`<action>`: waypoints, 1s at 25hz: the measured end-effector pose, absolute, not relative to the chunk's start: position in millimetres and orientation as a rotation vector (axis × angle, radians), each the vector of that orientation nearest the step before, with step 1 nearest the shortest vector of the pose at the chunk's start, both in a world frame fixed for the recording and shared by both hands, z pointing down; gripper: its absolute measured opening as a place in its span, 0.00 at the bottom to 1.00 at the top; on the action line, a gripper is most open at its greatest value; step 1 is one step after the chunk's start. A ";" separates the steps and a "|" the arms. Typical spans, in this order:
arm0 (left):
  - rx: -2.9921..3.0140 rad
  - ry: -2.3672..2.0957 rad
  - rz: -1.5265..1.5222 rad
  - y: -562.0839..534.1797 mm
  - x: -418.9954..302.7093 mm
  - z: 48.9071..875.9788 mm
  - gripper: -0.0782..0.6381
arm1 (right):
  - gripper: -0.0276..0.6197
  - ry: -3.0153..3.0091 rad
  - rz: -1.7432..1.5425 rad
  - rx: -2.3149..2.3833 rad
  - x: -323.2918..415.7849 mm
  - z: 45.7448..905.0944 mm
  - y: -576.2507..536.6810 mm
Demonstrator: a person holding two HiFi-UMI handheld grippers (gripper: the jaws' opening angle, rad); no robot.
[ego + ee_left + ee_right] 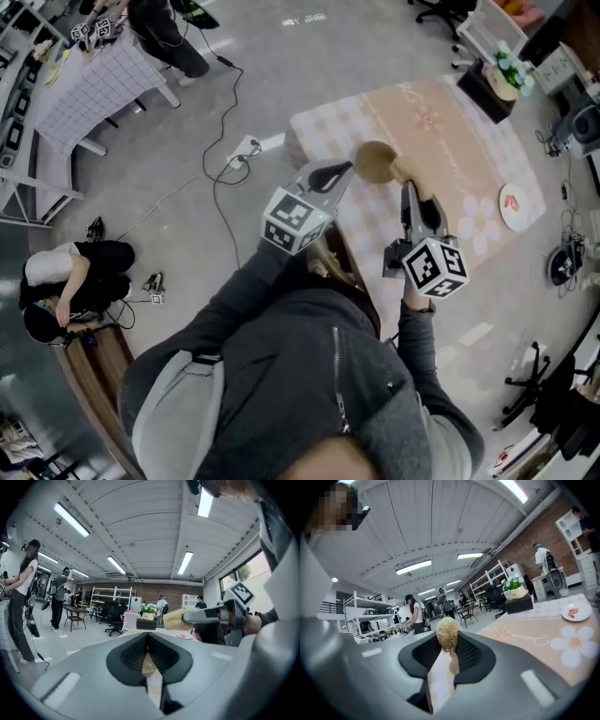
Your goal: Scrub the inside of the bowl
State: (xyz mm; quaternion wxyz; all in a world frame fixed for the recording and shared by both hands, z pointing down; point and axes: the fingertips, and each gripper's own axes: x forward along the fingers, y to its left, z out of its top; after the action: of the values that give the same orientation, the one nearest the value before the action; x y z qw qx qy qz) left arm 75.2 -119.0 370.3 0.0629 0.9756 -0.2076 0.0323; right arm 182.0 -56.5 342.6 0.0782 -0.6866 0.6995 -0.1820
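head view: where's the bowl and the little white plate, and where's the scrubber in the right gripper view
bowl [374,163], head view, bare inside of the bowl
plate [517,218], head view, bare white part near its rim
scrubber [447,631], right gripper view, its fuzzy top

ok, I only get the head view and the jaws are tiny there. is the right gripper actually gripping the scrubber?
Observer: Yes. In the right gripper view the right gripper has its jaws shut on the scrubber, and its fibrous ball sticks out past the tips.
Operator: and the left one, is it on the bowl?
Observer: The left gripper view shows the left gripper shut on a thin tan edge, which looks like the rim of the bowl.
Operator: scrubber inside the bowl?
Observer: It seems not. In the left gripper view it hangs in the air to the upper right of the left jaws.
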 end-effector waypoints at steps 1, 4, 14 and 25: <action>2.939 -0.632 0.068 -115.3 73.6 366.7 0.12 | 0.18 2.036 -0.512 -2.083 182.1 342.8 -50.0; 2.943 -0.649 0.018 -104.4 70.3 361.2 0.12 | 0.18 1.874 -0.455 -2.149 182.0 346.5 -35.0; 2.958 -0.675 0.024 -78.6 65.8 374.4 0.12 | 0.17 1.898 -0.464 -2.178 148.8 369.9 -21.8; 2.919 -0.730 0.050 -73.7 50.7 384.7 0.12 | 0.17 1.994 -0.503 -2.130 123.4 377.8 -27.8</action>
State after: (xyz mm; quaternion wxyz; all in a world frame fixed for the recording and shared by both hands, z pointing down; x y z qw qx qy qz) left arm 50.7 -73.7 384.7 0.0662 0.9679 -0.2421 0.0164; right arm 123.4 -27.8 377.8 0.0904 -0.7165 0.6707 -0.1691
